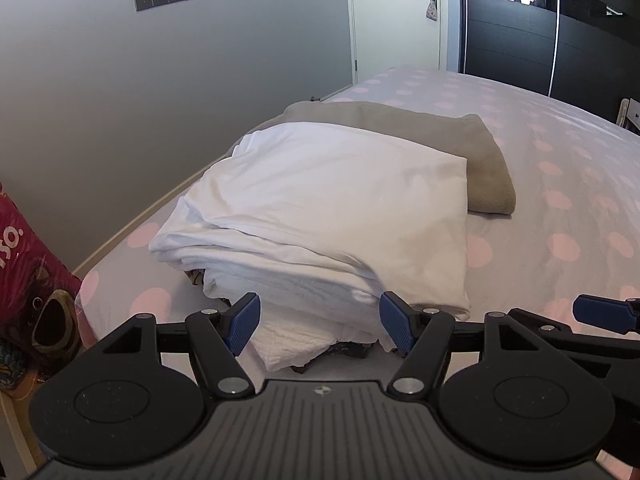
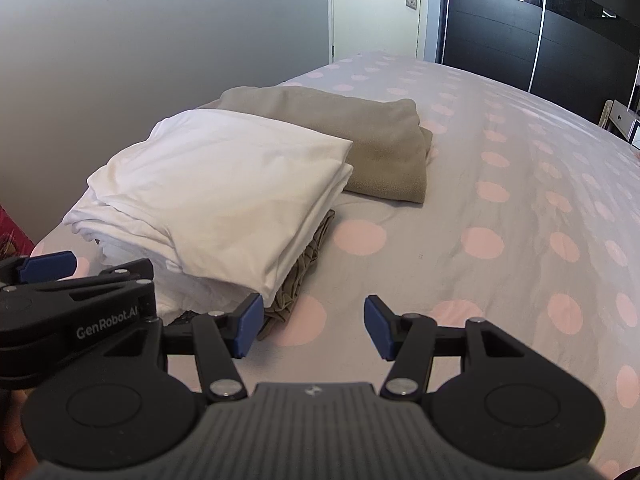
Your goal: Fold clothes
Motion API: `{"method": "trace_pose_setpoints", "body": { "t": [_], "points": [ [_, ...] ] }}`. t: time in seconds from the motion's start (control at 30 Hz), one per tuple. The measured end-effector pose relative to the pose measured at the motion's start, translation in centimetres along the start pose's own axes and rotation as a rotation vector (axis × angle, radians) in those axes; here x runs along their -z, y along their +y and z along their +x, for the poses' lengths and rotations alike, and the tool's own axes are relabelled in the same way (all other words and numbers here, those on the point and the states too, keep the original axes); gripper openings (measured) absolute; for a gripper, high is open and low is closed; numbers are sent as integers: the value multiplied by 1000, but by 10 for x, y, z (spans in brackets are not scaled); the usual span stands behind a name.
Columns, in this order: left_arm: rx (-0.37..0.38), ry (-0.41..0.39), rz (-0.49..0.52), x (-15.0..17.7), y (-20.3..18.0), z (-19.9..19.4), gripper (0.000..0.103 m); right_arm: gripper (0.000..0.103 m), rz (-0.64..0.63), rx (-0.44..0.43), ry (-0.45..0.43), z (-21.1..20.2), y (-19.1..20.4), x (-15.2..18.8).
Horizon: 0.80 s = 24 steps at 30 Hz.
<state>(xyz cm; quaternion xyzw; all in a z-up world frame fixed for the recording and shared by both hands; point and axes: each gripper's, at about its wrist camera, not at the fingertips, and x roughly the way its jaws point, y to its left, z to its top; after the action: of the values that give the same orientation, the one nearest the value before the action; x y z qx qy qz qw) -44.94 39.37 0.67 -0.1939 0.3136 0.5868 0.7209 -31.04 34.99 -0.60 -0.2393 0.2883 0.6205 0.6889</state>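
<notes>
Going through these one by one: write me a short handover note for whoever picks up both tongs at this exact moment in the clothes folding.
Left tongs: open, empty, just short of the stack's near edge.
Right tongs: open, empty, over bare bedsheet.
Clothes: folded white garment tops a stack near the bed's left edge; an olive piece pokes out beneath it. Folded beige garment lies flat behind, touching the stack.
Done: both look folded.
Left: no loose clothes in view; perhaps tidy the stack's lower layers.

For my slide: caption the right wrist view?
Open right gripper beside folded white cotton garment stacked before folded taupe fleece.
</notes>
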Motion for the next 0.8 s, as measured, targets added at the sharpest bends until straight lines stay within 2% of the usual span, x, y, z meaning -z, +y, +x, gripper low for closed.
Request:
{"method": "trace_pose_setpoints", "body": {
  "t": [0.8],
  "points": [
    [-8, -5, 9, 2, -1, -2, 62, 59, -30, 21, -16, -3, 7, 0]
  ]
}}
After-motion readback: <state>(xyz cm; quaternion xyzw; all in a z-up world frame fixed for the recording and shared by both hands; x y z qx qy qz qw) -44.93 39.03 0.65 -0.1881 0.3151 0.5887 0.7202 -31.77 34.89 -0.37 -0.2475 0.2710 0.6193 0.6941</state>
